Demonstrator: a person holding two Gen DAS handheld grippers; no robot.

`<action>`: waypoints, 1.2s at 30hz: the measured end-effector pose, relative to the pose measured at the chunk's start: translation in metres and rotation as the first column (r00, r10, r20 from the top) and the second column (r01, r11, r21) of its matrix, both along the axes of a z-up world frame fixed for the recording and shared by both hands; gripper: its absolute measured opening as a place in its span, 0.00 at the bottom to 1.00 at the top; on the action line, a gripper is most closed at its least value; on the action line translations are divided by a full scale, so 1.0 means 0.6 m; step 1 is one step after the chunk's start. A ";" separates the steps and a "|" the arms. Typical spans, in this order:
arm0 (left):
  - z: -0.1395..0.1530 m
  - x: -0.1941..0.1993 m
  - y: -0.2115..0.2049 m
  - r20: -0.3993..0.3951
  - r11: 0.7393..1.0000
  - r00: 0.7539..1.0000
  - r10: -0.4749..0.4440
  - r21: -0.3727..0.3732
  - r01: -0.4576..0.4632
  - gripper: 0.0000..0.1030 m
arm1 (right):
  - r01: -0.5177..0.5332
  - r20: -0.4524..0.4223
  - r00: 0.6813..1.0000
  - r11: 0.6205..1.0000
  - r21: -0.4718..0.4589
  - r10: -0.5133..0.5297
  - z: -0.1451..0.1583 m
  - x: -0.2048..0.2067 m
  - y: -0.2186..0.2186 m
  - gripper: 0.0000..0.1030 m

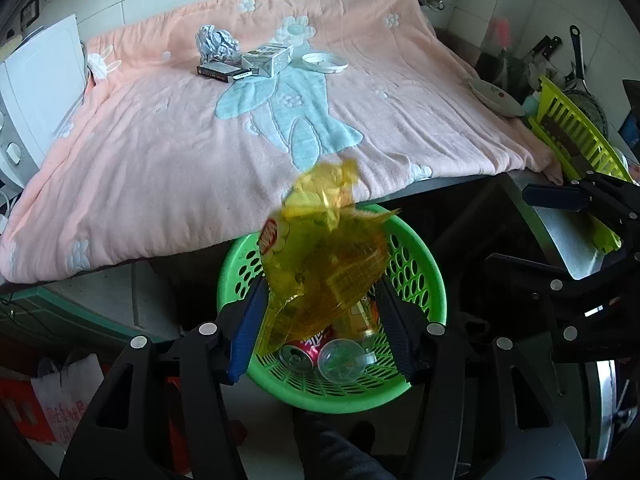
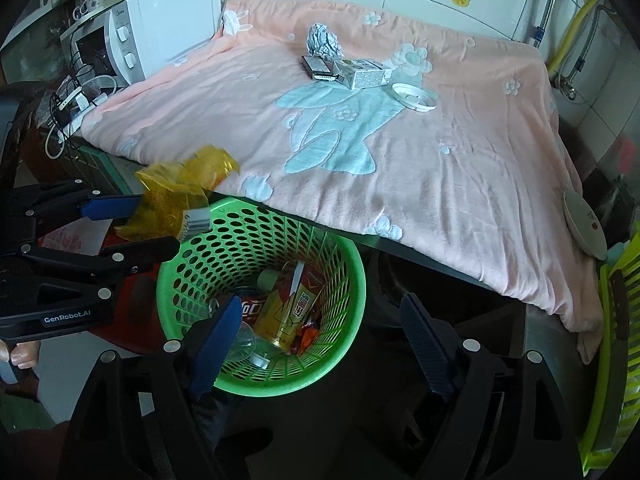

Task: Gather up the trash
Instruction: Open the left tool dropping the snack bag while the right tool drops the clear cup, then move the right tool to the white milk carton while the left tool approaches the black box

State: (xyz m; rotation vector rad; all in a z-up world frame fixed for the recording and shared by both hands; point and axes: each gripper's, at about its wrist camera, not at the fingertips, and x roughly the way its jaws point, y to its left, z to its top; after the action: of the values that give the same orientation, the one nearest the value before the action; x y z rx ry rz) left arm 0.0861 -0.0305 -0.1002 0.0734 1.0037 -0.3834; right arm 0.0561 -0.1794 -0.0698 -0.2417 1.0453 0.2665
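Note:
A crumpled yellow snack bag [image 1: 320,264] hangs between the fingers of my left gripper [image 1: 322,284], just over the green basket [image 1: 424,276]. The jaws stand apart and the bag's top is blurred; the grip looks loose. From the right wrist view the left gripper [image 2: 156,222] and bag [image 2: 172,192] sit at the basket's [image 2: 256,236] left rim. My right gripper [image 2: 320,300] is open and empty above the basket, which holds a red can [image 1: 308,350], a yellow can [image 2: 288,312] and a clear plastic ball [image 1: 342,364]. On the blanket lie a foil ball [image 2: 322,42], a dark box [image 2: 318,68], a grey box [image 2: 362,74] and a white ring [image 2: 414,98].
A pink blanket [image 2: 440,184] covers the counter. A white microwave [image 2: 160,32] with cables stands at its left end. A plate [image 2: 586,228], a lime dish rack [image 2: 618,320] and knives [image 1: 540,50] sit to the right. A shoe is on the floor below the basket.

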 end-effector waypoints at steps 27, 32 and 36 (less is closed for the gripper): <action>0.022 0.016 0.041 0.027 0.998 0.998 0.055 -0.008 -0.055 0.68 | 0.017 -0.002 1.000 1.000 0.011 -0.017 0.001 0.022 0.008 0.76; 0.026 0.032 0.053 0.032 0.997 0.997 0.071 -0.006 -0.071 0.68 | 0.014 -0.004 1.000 1.000 0.014 -0.014 0.000 0.047 0.017 0.76; 0.028 0.049 0.059 0.035 0.997 0.996 0.077 -0.003 -0.077 0.68 | 0.017 -0.006 1.000 1.000 0.020 -0.017 0.000 0.066 0.019 0.76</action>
State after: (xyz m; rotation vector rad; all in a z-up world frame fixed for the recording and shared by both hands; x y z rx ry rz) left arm 0.1154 0.0048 -0.0835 0.0398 0.9683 -0.3119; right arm 0.0957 -0.1681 -0.0701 -0.2139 1.0491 0.2628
